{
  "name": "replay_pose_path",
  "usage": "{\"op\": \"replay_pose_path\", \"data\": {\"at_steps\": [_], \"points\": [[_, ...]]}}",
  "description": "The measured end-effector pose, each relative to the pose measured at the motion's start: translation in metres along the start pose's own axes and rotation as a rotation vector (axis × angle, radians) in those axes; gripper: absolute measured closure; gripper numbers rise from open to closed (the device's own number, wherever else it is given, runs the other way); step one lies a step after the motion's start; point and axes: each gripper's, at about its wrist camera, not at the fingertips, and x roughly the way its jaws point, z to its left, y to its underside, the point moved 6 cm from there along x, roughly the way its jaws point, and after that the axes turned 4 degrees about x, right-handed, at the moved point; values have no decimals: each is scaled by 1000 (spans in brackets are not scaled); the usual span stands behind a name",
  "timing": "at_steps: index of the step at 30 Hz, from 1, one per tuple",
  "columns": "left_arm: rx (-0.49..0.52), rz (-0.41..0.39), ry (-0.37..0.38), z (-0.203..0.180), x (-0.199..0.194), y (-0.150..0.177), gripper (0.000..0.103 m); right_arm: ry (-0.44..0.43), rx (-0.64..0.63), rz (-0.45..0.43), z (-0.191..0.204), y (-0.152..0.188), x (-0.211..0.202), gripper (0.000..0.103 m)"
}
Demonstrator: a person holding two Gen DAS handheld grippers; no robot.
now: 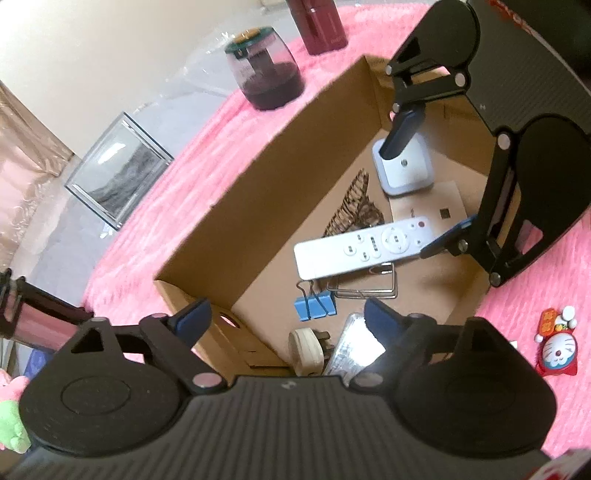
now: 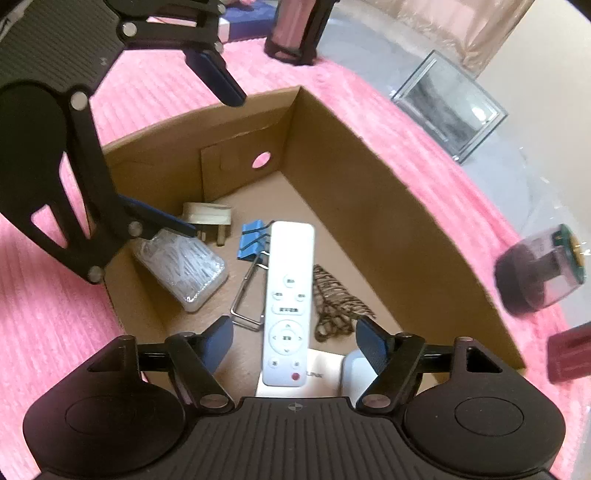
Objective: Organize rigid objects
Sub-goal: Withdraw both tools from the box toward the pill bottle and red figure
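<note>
An open cardboard box (image 1: 236,206) (image 2: 388,206) sits on a pink cloth. Inside lie a white remote (image 1: 364,246) (image 2: 288,302), a blue binder clip (image 1: 314,306) (image 2: 251,240), a cream plug (image 1: 306,349) (image 2: 208,218), a clear packet of small white items (image 1: 351,350) (image 2: 184,273), a white adapter (image 1: 404,170), a card (image 1: 443,203) and a brown patterned piece (image 1: 354,210) (image 2: 332,295). My left gripper (image 1: 286,314) (image 2: 210,158) is open and empty over the box's near end. My right gripper (image 2: 293,334) (image 1: 413,184) is open and empty just above the remote's button end.
Outside the box on the cloth stand a purple jar with a green lid (image 1: 264,70) (image 2: 539,269), a maroon container (image 1: 317,22) and a cat figurine (image 1: 557,349). A glass frame (image 1: 118,170) (image 2: 450,103) lies beyond the cloth's edge. A pink-and-black stand (image 2: 295,29) stands beside the box.
</note>
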Motion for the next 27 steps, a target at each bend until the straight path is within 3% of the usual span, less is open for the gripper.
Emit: {"op": "replay_pose_path", "data": {"at_steps": [12,27], "points": [[-35,-74,-47,-11,-51,3,9,41,37,-34,4,10,-44,20],[-244,-230,-129,-24,-120,11,9,78,213,-165,18,29,-106,19]]}}
